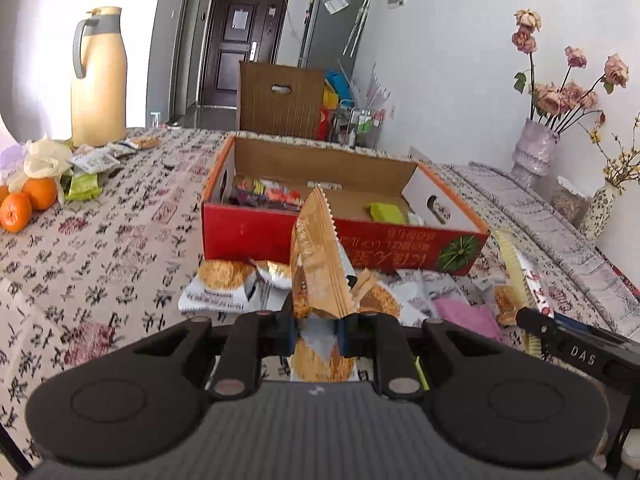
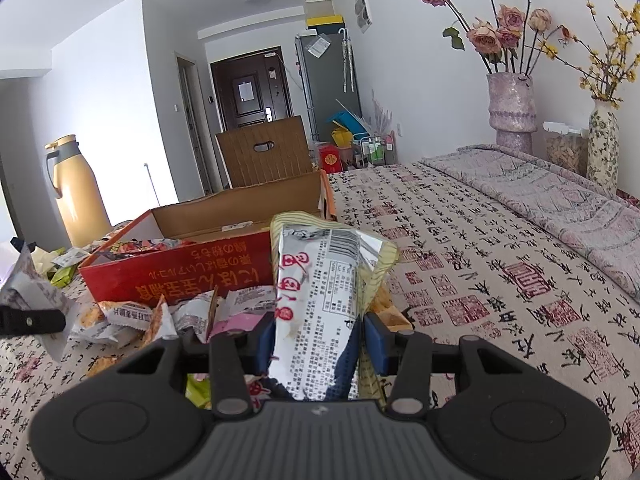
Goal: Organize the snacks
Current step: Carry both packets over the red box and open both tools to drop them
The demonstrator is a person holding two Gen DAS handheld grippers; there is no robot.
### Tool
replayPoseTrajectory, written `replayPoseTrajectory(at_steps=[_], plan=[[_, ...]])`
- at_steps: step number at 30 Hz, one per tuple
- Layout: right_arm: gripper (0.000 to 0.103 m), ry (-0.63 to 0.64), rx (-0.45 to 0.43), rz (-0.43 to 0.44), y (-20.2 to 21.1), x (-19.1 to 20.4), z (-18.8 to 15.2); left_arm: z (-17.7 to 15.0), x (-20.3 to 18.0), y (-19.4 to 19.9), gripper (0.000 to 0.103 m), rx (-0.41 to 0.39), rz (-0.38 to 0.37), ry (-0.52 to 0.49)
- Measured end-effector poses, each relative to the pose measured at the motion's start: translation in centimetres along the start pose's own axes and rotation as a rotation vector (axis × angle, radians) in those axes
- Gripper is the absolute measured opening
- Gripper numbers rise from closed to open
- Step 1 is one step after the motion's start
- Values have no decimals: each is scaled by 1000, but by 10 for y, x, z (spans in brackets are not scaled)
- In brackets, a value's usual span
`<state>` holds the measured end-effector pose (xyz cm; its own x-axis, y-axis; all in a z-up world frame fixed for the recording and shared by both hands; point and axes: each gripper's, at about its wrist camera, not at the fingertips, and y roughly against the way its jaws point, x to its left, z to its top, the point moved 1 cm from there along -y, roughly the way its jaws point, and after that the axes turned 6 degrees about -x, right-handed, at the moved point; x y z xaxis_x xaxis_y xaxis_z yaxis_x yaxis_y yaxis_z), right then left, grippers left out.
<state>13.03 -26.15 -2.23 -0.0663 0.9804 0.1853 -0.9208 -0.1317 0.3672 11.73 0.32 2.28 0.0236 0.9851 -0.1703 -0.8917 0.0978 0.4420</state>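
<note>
At frame centre of the left view, the left gripper (image 1: 316, 328) is pinched tight on a brown packet (image 1: 316, 256), which stands upright in front of the red box (image 1: 280, 232). In the right view the right gripper (image 2: 318, 346), jaws part-way apart, clamps a silver packet (image 2: 316, 300) low centre, just before the same box. Both packets look light, crinkly and slick, with likely crumbly contents, so I judge a hold on the flat sealed edge safest, gently; more loose packets (image 1: 224, 284) lie by the box.
</note>
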Motion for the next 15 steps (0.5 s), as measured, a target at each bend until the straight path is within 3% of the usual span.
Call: replayPoseTrajectory(at_steps=[15], plan=[[45, 57, -106, 69, -25, 27, 50, 55, -21, -26, 19, -120, -32, -67]])
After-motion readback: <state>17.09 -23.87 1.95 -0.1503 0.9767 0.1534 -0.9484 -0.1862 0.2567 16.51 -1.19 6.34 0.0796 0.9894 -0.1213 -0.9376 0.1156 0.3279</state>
